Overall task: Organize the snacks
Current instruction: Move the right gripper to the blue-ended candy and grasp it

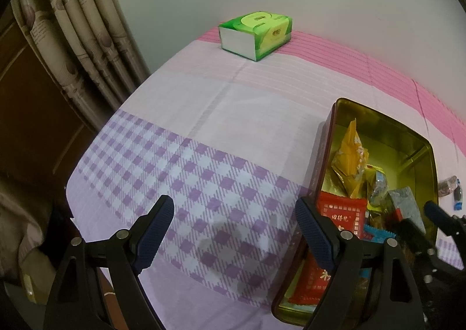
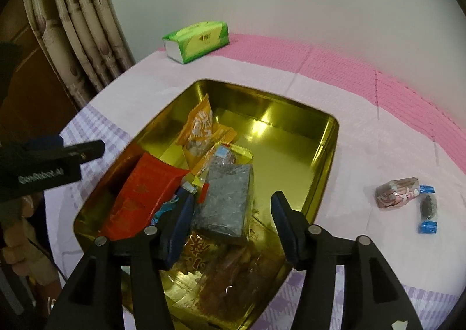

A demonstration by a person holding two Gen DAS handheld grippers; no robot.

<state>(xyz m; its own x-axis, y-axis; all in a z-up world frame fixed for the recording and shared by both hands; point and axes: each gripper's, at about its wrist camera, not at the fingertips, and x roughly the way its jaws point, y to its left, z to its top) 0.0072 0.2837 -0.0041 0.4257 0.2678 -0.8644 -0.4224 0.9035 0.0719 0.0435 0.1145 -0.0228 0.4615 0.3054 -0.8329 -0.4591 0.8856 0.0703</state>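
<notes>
An open tin [image 2: 327, 143] with a gold inside stands on the cloth-covered table. In it lie an orange packet [image 2: 201, 126], a red packet [image 2: 145, 193], a grey packet [image 2: 227, 198] and several more wrapped snacks. My right gripper [image 2: 233, 213] hangs over the tin's near end, open, with the grey packet lying between its fingers and clear of the right pad. Outside the tin, to its right, lie a pink-brown wrapped snack [image 2: 396, 191] and a dark candy with blue ends [image 2: 428, 213]. My left gripper [image 1: 236, 231] stands open and empty over the checked cloth, left of the tin [image 1: 326, 149].
A green tissue pack [image 1: 256, 35] sits at the table's far edge by the wall. Curtains [image 1: 81, 24] and a wooden door are at the left, past the table's edge. Bare cloth stretches between the tissue pack and the tin.
</notes>
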